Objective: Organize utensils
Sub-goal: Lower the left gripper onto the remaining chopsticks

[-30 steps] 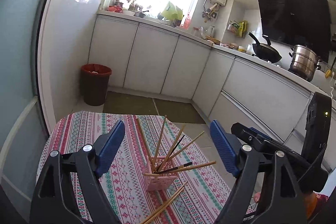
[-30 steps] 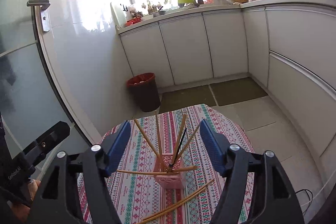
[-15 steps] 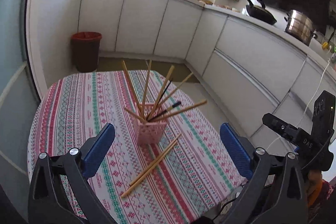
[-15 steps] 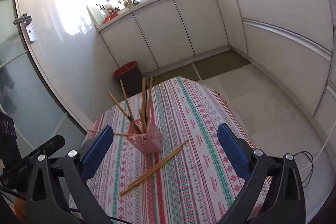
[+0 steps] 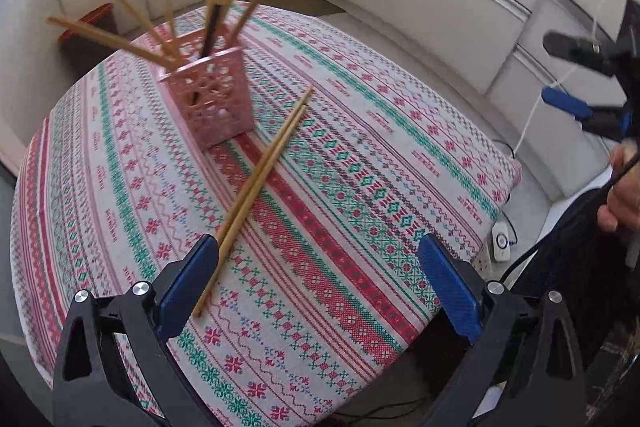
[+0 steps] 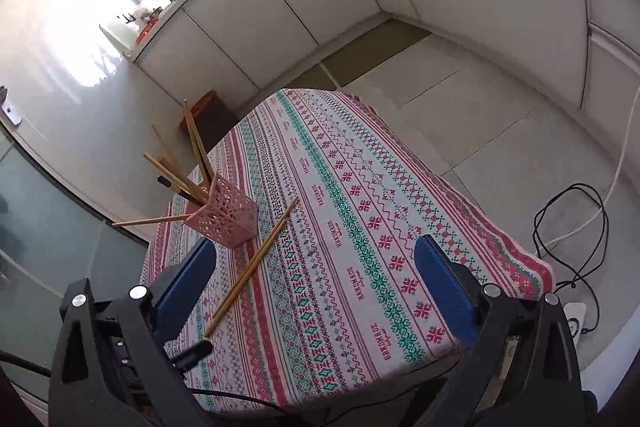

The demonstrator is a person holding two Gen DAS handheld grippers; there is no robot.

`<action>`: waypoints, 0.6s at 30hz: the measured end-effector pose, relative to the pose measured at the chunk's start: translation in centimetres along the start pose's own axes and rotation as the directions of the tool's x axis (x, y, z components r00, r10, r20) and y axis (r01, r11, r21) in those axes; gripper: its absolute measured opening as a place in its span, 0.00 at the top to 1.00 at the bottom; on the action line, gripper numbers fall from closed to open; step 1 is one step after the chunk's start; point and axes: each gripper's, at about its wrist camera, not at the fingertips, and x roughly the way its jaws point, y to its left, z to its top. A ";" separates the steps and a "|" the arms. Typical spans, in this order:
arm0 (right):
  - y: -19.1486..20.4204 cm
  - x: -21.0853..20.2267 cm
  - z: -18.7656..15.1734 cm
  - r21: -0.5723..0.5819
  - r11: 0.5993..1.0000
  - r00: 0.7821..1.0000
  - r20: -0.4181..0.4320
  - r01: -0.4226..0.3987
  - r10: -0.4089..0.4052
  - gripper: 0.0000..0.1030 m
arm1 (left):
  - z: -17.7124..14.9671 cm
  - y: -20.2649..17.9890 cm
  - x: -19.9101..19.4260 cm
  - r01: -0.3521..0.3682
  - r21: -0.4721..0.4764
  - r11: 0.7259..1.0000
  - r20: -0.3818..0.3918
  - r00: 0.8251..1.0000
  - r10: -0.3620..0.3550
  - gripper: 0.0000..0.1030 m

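We see both grippers over the table, jaws spread wide, nothing between them. They were opening until a moment ago and are now fully released.

Left gripper: blue pads hang above the patterned tablecloth. Its left pad sits just beside the near end of the loose chopsticks; from this view we can't tell whether it touches them. No grasp.

Right gripper: also released, above the cloth near the table's front edge. The near ends of the loose chopsticks lie just right of its left pad, apart from it.

Task items:
- Two wooden chopsticks lie side by side on the cloth, slanting from close by the basket's base toward us. Flat, not in the basket.
- Pink perforated basket stands upright on the cloth, towards the far left part of the table. In the right wrist view it shows as.
- Inside it, several wooden chopsticks fan outward at loose angles, plus one black one.

Other: a person's hand at the right edge of the left wrist view, with the other gripper's blue pad above it. A red bin stands on the floor beyond the table, white cabinets behind, cables and a white power strip on the floor to the right.
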 end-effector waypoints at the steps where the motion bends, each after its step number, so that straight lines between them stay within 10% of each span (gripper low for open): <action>1: -0.1 0.1 0.1 0.009 1.000 1.000 -0.001 0.000 0.000 0.06 | 0.1 -0.9 0.8 -0.008 0.055 0.998 -0.014 1.000 0.008 0.07; 7: -1.9 -0.2 0.7 0.082 0.997 1.000 0.006 0.005 -0.006 0.06 | 1.6 -5.9 5.4 -0.076 0.393 0.917 -0.065 0.992 0.110 0.07; 18: -6.6 0.1 1.2 0.315 0.947 0.998 -0.011 -0.055 0.061 0.06 | 9.4 -5.5 11.9 0.071 0.414 0.908 -0.160 0.987 -0.005 0.07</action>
